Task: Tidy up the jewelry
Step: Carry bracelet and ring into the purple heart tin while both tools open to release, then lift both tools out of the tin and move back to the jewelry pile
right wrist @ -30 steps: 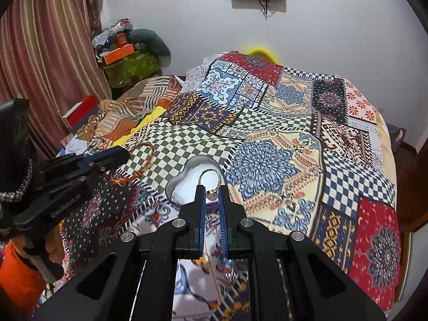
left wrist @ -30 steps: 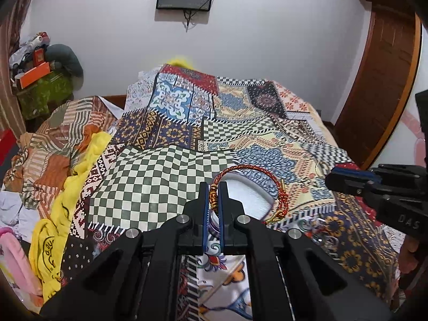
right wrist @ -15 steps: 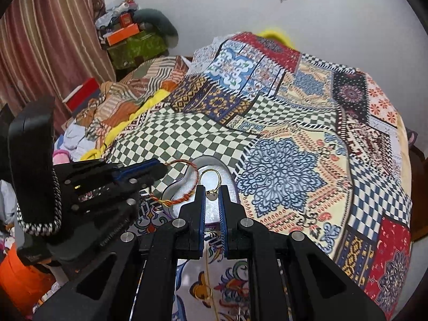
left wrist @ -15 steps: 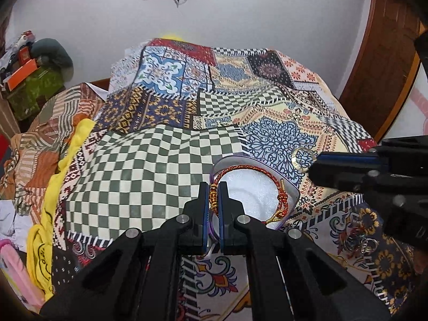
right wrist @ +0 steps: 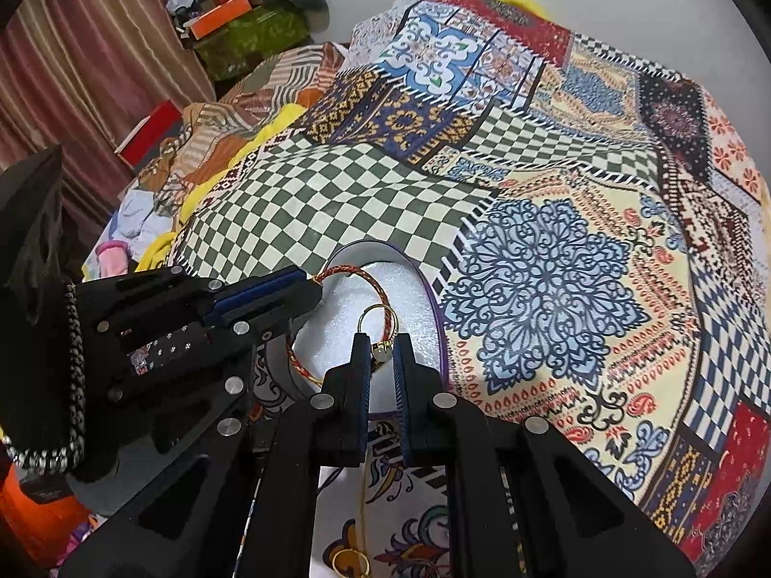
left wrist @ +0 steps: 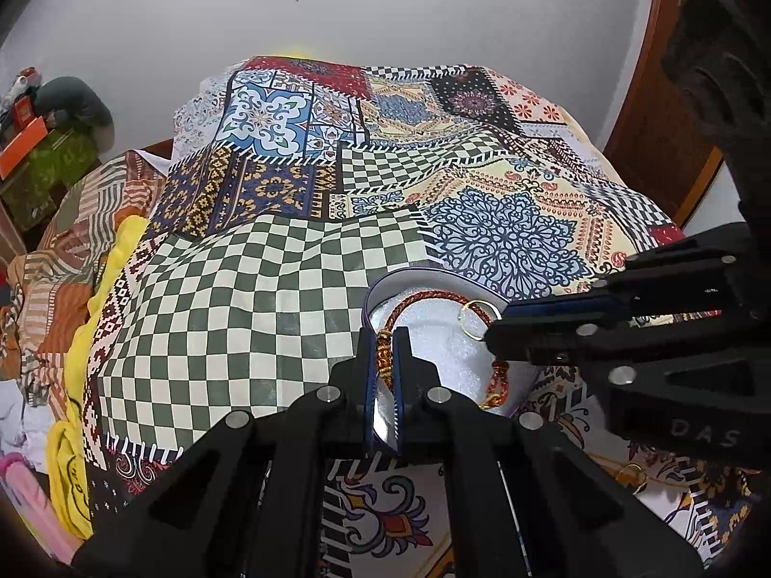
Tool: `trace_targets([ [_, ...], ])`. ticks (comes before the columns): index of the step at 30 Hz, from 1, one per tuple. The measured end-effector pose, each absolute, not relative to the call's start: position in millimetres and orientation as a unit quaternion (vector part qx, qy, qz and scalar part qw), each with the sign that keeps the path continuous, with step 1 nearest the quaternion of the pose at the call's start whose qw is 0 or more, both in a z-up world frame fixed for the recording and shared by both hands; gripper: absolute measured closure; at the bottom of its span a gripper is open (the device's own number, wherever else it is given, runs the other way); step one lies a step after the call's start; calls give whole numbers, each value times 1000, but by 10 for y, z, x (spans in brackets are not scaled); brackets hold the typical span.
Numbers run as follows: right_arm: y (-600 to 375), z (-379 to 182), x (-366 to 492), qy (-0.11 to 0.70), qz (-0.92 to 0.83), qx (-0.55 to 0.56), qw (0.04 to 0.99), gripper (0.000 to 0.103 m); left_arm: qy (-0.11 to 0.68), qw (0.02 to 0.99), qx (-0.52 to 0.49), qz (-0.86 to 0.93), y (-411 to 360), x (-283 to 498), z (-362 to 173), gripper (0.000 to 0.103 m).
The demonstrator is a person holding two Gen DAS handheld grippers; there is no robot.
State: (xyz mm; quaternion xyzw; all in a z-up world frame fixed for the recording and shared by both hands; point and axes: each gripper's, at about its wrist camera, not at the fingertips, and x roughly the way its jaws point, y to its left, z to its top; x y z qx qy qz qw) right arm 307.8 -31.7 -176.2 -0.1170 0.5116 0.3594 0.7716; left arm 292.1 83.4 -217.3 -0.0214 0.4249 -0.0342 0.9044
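left tongs [left wrist: 384, 354] clenched on bracelet [left wrist: 433, 296] — loop flat over box [right wrist: 414, 269] | right tongs [right wrist: 381, 354] grasping ring [right wrist: 377, 320] — hoop pointing away

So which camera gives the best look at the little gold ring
The right wrist view. The gold ring sits dead centre, pinched at its bead between the right gripper jaws over the white box. In the left wrist view the ring is small, off to the side, partly hidden behind that gripper.

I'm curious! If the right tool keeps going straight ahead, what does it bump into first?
Probably the white foam inside the heart-shaped box, just past the gold ring the right tool holds. Depth is hard to judge.
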Motion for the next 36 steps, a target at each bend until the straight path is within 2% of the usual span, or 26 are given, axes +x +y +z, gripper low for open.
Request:
trace_targets([
  [7, -220, -1839, 3118, 521, 363, -131, 761, 94, 423, 905, -24, -32, 889, 2871, -2131, 99],
  [15, -180, -1904, 3123, 527, 356, -139, 759, 94, 422, 906, -32, -23, 1004, 2755, -2060, 91],
  [17, -169, -1895, 3104, 523, 351, -148, 763, 91, 422, 906, -38, -20, 1035, 2724, -2046, 83],
  [18, -166, -1886, 3088, 521, 350, -152, 764, 86, 421, 906, -40, -17, 1050, 2703, -2035, 82],
  [19, -169, -1870, 3070, 518, 348, -154, 766, 79, 420, 907, -40, -15, 1060, 2681, -2021, 80],
  [22, -193, -1798, 2997, 498, 339, -160, 782, 69, 417, 908, -36, -11, 1073, 2620, -1977, 80],
  [26, -221, -1698, 2890, 479, 338, -169, 792, 68, 414, 909, -39, -7, 1084, 2533, -1904, 73],
  [36, -449, -1386, 2645, 446, 325, -154, 820, 68, 397, 917, -38, -11, 1003, 2274, -1661, 67],
])
